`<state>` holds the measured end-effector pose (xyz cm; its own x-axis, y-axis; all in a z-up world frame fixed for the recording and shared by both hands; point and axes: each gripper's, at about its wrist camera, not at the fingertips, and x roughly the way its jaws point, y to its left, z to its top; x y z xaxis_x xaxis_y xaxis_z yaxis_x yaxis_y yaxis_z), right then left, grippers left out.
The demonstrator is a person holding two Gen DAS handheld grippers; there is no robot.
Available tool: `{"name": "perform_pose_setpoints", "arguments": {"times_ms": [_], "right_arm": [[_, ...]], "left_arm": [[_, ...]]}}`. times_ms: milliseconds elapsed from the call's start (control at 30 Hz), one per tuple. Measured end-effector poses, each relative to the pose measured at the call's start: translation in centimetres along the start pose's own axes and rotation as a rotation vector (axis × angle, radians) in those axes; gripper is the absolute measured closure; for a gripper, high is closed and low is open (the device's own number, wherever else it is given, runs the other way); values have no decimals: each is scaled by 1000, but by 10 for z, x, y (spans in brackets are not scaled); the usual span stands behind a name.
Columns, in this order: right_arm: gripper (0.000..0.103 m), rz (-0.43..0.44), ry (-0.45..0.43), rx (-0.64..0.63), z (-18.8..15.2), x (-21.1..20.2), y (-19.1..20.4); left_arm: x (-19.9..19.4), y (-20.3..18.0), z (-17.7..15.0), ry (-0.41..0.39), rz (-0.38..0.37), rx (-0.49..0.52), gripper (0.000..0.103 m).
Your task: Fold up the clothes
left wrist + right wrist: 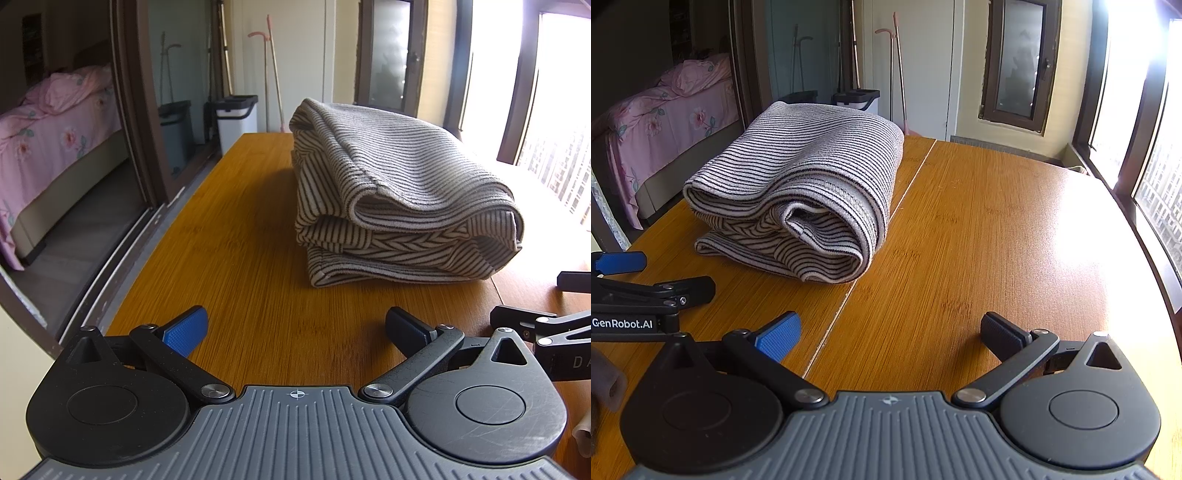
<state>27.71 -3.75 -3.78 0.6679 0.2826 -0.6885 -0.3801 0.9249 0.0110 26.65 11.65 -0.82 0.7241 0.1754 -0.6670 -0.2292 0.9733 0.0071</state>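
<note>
Sunlit wooden table (258,295) fills the middle of both views, with glare from the window (1137,110) along the right edge. Low in the left wrist view, the left gripper (295,328) has its fingers spread wide, one blue pad (186,330) and one black, holding nothing above bare wood. The right gripper (892,332) stands likewise in its own view, fingers parted and empty, just right of a seam in the tabletop. Each tool shows at the edge of the other's frame, side by side. Beyond the fingertips, apart from both, lies the folded striped garment (399,195) in stacked layers: centre right in the left view, centre left in the right view. Farther back, a bed with pink floral bedding (48,125) shows upper left, with a white bin (236,122) and mop handles (273,74) against the far wall.
</note>
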Motion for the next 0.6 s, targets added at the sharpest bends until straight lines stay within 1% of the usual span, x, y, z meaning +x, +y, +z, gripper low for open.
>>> {"name": "perform_pose_setpoints", "arguments": {"times_ms": [500,600], "right_arm": [[0,-2,-1,1,1,0,-3],[0,-15,-1,13,2,1,-5]], "left_arm": [[0,1,1,1,-3,-2,0],[-1,2,2,2,-4,-2,0]]}}
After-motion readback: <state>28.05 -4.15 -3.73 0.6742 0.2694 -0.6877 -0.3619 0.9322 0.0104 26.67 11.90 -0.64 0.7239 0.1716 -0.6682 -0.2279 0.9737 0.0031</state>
